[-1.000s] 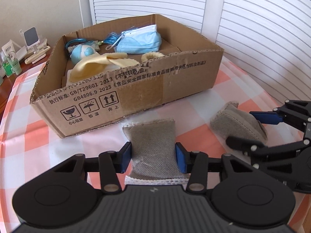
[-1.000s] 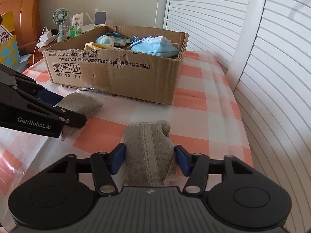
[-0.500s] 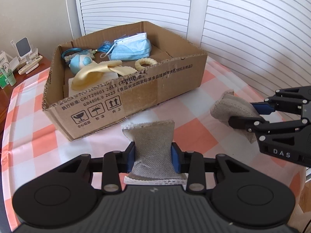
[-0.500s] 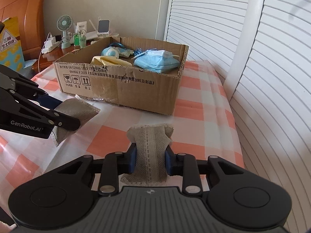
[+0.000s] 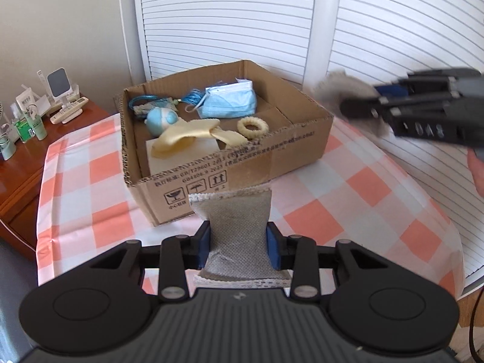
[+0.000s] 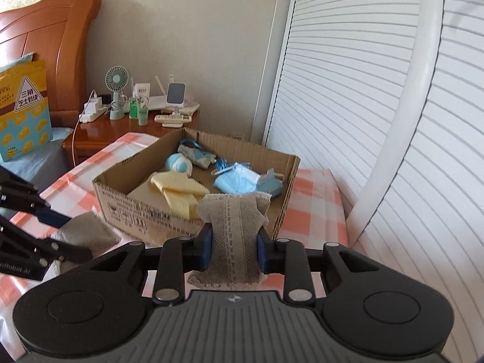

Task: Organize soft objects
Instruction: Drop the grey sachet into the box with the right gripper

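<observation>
My left gripper (image 5: 238, 243) is shut on a grey fabric pouch (image 5: 234, 227) and holds it above the checked tablecloth, in front of the open cardboard box (image 5: 290, 151). My right gripper (image 6: 234, 249) is shut on a second grey pouch (image 6: 234, 227) with a lace seam, held in the air near the box's (image 6: 121, 202) front right corner. The right gripper shows blurred at the right of the left wrist view (image 5: 423, 112). The left gripper shows at the lower left of the right wrist view (image 6: 36, 242). The box holds a blue face mask (image 5: 228, 103), a yellow cloth (image 5: 187, 133), a cream ring (image 5: 252, 125) and a blue ball (image 5: 160, 118).
A wooden nightstand (image 6: 121, 127) with a small fan (image 6: 116, 90), bottles and a remote stands behind the table. White louvred doors (image 5: 242, 18) run behind and to the right of the table. A wooden headboard (image 6: 54, 48) and a yellow bag (image 6: 24, 103) are at the left.
Both grippers have closed on their pouches and lifted them off the tablecloth. The right gripper has risen and moved toward the box.
</observation>
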{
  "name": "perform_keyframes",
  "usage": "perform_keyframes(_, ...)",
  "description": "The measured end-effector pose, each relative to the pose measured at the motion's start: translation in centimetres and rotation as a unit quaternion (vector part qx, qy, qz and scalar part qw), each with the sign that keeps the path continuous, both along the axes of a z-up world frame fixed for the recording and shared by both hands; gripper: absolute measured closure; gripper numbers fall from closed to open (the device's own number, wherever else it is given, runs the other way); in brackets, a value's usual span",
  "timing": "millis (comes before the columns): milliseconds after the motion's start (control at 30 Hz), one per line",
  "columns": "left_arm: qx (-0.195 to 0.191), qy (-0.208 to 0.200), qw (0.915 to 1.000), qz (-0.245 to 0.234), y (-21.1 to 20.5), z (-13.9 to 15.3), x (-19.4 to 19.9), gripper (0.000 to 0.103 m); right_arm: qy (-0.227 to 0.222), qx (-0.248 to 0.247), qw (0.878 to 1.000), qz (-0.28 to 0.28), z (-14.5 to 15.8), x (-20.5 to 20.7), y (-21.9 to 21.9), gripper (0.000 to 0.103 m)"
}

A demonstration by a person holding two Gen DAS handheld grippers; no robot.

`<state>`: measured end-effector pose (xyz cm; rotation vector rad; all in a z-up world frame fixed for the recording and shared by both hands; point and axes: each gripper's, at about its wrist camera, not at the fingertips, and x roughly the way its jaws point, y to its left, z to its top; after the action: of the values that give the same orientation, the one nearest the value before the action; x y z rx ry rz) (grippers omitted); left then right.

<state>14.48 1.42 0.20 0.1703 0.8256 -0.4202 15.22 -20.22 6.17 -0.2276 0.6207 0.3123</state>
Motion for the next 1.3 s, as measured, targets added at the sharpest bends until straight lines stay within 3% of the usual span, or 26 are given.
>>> perform_keyframes(200, 0.0, -0.012, 0.9999, 0.006, 0.2, 0.9, 0.5, 0.067, -0.015, 0.007, 1.0, 0.002, 1.1, 4.8, 1.7, 0.067)
perform_keyframes(267, -0.001, -0.014, 0.9999, 0.007, 0.2, 1.1, 0.8, 0.067, -0.018, 0.009, 1.0, 0.0, 0.9, 6.1, 2.0, 0.048)
perform_keyframes(300, -0.001, -0.016, 0.9999, 0.007, 0.2, 1.2, 0.9, 0.067, -0.016, 0.009, 1.0, -0.002, 0.6, 6.6, 2.0, 0.025)
perform_keyframes(333, 0.0, -0.017, 0.9998, 0.007, 0.3, 1.3, 1.0, 0.067, -0.018, 0.013, 1.0, -0.007, 0.4, 6.8, 1.9, 0.011)
perform_keyframes(400, 0.002, -0.023, 0.9997, 0.004, 0.2, 1.6, 1.4, 0.067, -0.014, 0.029, 0.999, -0.013, 0.0, 6.7, 1.4, 0.005)
perform_keyframes(533, 0.005, -0.033, 0.9994, -0.007, -0.3, 2.4, 2.3, 0.067, 0.002, 0.038, 0.999, -0.033, -1.0, 4.9, 0.3, 0.0)
perform_keyframes(733, 0.001, -0.045, 0.9989, -0.017, -1.8, 3.5, 5.1, 0.067, 0.024, 0.047, 0.998, -0.046, -2.2, 1.7, -0.7, 0.0)
perform_keyframes(867, 0.006, -0.041, 0.9991, -0.012, -2.0, 3.0, 5.2, 0.056, 0.024, 0.042, 0.998, -0.047, -2.7, 0.2, -1.0, 0.0)
perform_keyframes(1033, 0.009, 0.01, 0.9999, -0.002, -1.1, -0.3, 3.7, 0.036, 0.026, 0.05, 0.997, -0.053, -2.8, -0.3, -1.6, 0.0)
perform_keyframes(1300, 0.026, 0.088, 0.995, 0.039, -0.3, -6.4, 5.5, 0.035, 0.019, 0.062, 0.997, -0.052, -2.3, -1.2, -1.8, 0.0)
